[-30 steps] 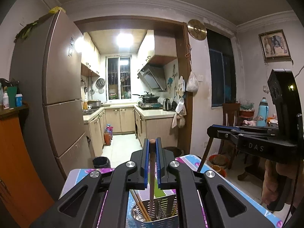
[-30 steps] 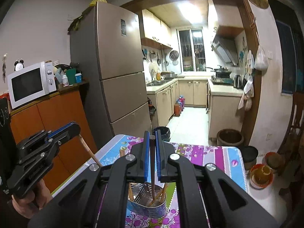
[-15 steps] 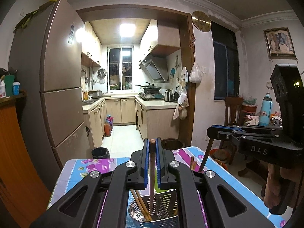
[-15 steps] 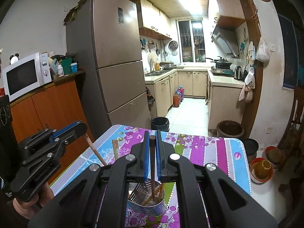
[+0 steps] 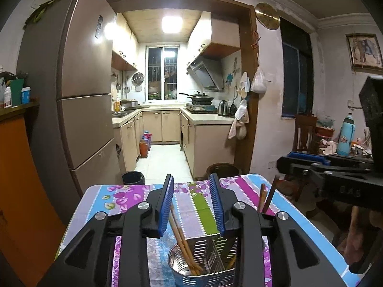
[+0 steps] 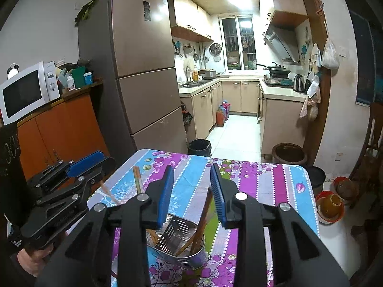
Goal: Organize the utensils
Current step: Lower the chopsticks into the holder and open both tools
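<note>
Left wrist: left gripper (image 5: 193,205) spread, empty, above holder (image 5: 205,263) on table (image 5: 100,196); chopsticks (image 5: 184,239) inside; right gripper (image 6: 192,195) likewise released; withdraw straight up, avoiding leaning sticks.

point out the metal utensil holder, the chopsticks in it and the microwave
metal utensil holder (image 6: 191,259), right wrist view, on its curved front wall
chopsticks (image 5: 183,240), left wrist view, on the shafts leaning inside the holder
microwave (image 6: 22,93), right wrist view, on its dark door
</note>
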Demonstrator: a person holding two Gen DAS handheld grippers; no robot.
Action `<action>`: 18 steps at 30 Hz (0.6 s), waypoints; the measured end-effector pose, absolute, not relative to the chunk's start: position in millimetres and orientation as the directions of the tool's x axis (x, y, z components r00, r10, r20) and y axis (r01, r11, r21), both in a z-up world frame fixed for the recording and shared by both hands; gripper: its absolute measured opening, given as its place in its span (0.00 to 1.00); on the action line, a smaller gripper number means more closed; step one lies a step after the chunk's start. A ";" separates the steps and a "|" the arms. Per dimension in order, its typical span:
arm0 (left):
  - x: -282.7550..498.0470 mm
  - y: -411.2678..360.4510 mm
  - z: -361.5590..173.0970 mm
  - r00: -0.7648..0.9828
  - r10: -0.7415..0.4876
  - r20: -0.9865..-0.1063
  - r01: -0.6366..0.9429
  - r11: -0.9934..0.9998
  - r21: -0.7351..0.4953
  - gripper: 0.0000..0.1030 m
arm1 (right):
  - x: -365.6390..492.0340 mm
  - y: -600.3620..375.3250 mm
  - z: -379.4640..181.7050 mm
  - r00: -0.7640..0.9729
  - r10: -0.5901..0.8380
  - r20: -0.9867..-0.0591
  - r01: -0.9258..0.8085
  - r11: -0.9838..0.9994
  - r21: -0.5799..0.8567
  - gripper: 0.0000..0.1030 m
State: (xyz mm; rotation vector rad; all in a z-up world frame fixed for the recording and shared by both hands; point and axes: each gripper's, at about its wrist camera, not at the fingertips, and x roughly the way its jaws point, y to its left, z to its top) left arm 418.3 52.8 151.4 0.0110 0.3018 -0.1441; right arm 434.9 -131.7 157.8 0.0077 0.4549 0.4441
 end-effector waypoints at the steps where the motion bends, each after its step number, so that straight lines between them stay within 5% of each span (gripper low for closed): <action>1: 418.8 53.8 150.5 0.944 -0.137 -0.299 0.138 0.990 -0.017 0.32 | 434.8 -132.0 158.0 0.805 0.417 -0.422 -0.413 0.905 0.106 0.29; 8: 413.5 54.2 146.5 0.946 -0.127 -0.298 0.131 0.991 -0.005 0.32 | 430.6 -129.3 158.3 0.809 0.413 -0.419 -0.413 0.906 0.096 0.30; 12: 409.4 53.0 147.9 0.948 -0.123 -0.294 0.127 0.992 -0.006 0.32 | 425.9 -126.8 159.6 0.814 0.413 -0.408 -0.413 0.906 0.093 0.46; 15: 398.2 53.9 148.7 0.952 -0.125 -0.278 0.127 0.992 -0.011 0.43 | 415.3 -128.0 161.0 0.826 0.415 -0.381 -0.413 0.906 0.090 0.64; 18: 374.7 55.6 149.6 0.960 -0.131 -0.249 0.131 0.991 -0.017 0.57 | 388.5 -129.2 162.6 0.844 0.413 -0.343 -0.415 0.907 0.070 0.69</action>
